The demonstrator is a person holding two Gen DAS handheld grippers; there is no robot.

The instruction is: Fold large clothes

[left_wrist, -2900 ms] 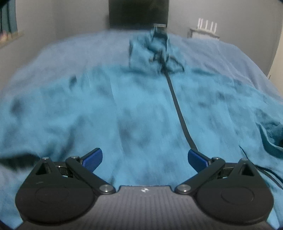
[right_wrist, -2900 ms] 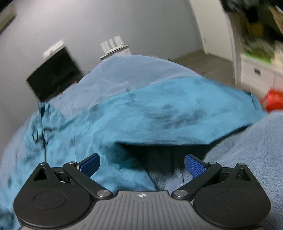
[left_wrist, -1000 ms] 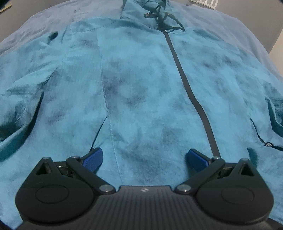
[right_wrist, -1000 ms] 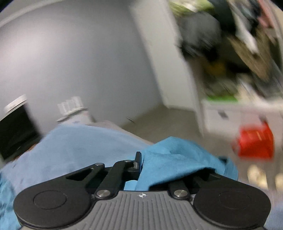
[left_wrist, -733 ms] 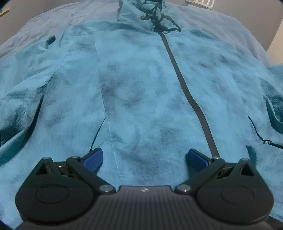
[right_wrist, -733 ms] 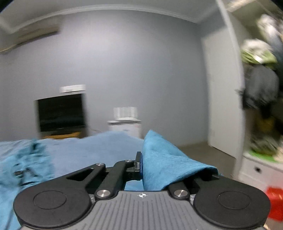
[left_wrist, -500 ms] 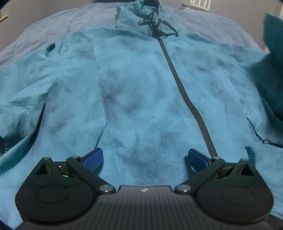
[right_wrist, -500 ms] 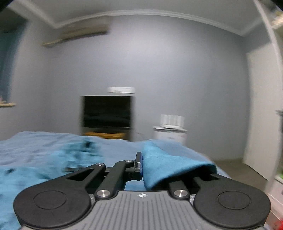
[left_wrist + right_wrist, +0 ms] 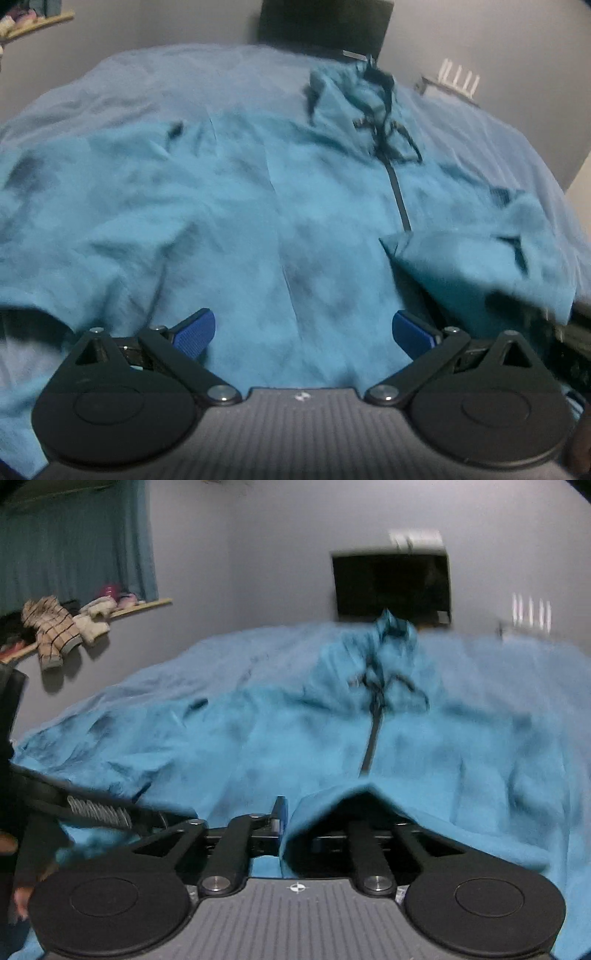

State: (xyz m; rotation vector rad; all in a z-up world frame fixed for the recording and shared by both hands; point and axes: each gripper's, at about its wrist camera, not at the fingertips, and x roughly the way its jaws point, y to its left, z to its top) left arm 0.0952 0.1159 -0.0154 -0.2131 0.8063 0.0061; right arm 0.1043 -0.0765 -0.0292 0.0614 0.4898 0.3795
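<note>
Soft, light jacket (image 9: 295,206) folds easily; left gripper (image 9: 303,332) jaws wide, empty; right gripper (image 9: 295,827) jaws just opening, sleeve (image 9: 369,805) draped between; take hold at hem

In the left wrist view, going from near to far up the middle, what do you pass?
Left gripper → teal jacket → its dark zipper → tangled drawstrings at the collar → blue bedspread → black screen by the wall.

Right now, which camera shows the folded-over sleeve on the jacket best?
The left wrist view: the sleeve lies across the jacket front, covering the lower zipper. The right wrist view shows only its cuff, blurred, draped over the right gripper.
</note>
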